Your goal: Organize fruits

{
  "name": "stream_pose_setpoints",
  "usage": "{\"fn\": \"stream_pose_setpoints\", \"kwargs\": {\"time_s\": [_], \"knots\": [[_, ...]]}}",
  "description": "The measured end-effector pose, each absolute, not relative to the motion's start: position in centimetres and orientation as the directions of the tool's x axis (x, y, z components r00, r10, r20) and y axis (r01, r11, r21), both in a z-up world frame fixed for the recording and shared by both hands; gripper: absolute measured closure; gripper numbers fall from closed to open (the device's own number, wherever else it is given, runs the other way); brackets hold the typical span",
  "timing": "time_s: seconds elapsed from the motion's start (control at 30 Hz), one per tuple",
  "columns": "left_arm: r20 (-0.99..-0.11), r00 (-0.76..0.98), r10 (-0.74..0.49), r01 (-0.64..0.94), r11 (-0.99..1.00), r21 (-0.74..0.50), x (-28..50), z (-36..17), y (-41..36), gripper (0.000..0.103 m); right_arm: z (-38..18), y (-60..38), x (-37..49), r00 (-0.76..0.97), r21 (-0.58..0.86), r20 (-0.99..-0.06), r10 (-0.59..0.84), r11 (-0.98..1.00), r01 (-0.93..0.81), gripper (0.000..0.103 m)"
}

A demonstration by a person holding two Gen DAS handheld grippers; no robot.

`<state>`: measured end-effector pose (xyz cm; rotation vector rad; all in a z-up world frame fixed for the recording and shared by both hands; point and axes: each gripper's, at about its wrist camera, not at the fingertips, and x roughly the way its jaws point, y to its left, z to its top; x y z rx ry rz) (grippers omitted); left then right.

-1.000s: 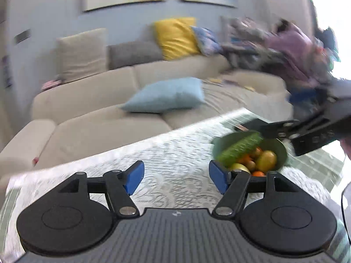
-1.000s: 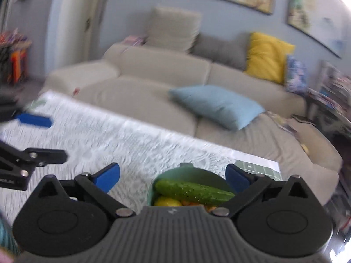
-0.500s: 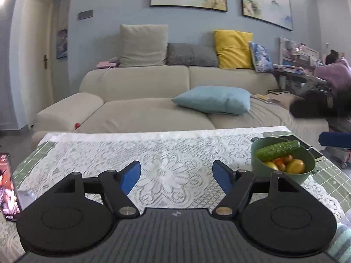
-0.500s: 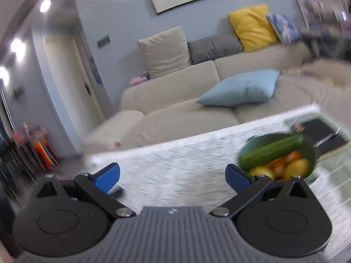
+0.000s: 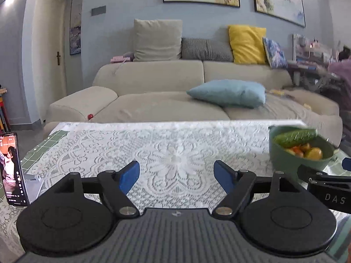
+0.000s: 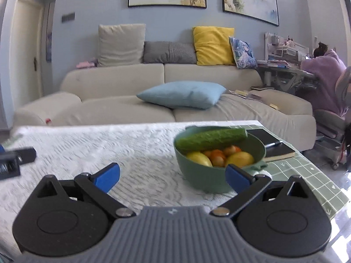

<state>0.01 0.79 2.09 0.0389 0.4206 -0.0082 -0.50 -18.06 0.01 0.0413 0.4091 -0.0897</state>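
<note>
Sitting on the lace-covered bench (image 6: 92, 140), the green bowl (image 6: 204, 175) holds yellow and orange fruit with a cucumber (image 6: 210, 139) across its rim. Left gripper (image 5: 176, 176) fingers just widened, nothing between; right gripper (image 6: 172, 176) fingers spread, empty, near the bowl.

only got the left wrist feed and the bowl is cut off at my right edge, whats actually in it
Observer: In the right wrist view the green bowl has a cucumber lying across its top, above two yellow fruits and some small orange fruits.
Operator: anything next to the bowl i could hit
Observer: A black notebook with a pen on it lies just right of the bowl.
Operator: is the right gripper holding anything
Observer: No, the right gripper is open and grips nothing; the bowl sits ahead of it.
</note>
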Motion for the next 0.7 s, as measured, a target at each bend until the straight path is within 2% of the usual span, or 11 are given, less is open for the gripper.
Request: {"fn": "stream_pose_setpoints", "kwargs": {"time_s": [0.1, 0.3, 0.7], "knots": [[-0.43, 0.903, 0.006, 0.018, 0.999, 0.05, 0.4, 1.3, 0.7, 0.013, -0.7, -18.6, 0.0, 0.907, 0.053, -0.417, -0.059, 0.995, 0.088, 0.004], [-0.476, 0.88, 0.008, 0.019, 0.998, 0.053, 1.0, 0.1, 0.4, 0.013, -0.3, -17.9, -0.1, 0.923, 0.007, -0.379, -0.063, 0.997, 0.071, 0.004], [-0.495, 0.869, 0.014, 0.02, 0.998, 0.062, 1.2, -0.1, 0.5, 0.013, 0.0, -16.9, -0.3, 0.933, -0.017, -0.36, -0.024, 1.0, 0.019, 0.004]]}}
